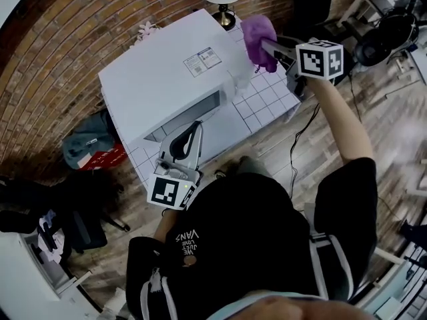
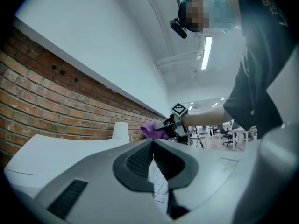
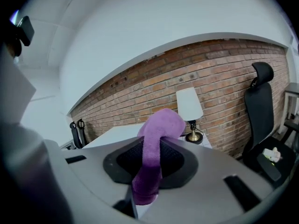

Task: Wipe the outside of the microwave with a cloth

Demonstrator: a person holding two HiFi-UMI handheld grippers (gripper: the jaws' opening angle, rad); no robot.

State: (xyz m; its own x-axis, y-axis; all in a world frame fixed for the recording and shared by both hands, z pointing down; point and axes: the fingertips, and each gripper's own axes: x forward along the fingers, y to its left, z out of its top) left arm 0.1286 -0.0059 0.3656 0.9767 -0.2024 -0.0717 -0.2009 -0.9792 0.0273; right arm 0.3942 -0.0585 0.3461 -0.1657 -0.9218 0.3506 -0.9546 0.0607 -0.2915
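The right tongs (image 1: 265,46) pinch the cloth (image 1: 257,32) beside the microwave's (image 1: 167,79) far corner — poised to wipe. The left tongs (image 1: 197,127), closed on nothing, hang clear in front.

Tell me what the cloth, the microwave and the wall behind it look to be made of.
The cloth: soft, fuzzy purple fabric, probably microfibre; it droops limply and shows a nap.
The microwave: smooth white casing, painted metal or plastic, cannot tell which.
The wall: bare red brick, matte, with pale mortar lines.
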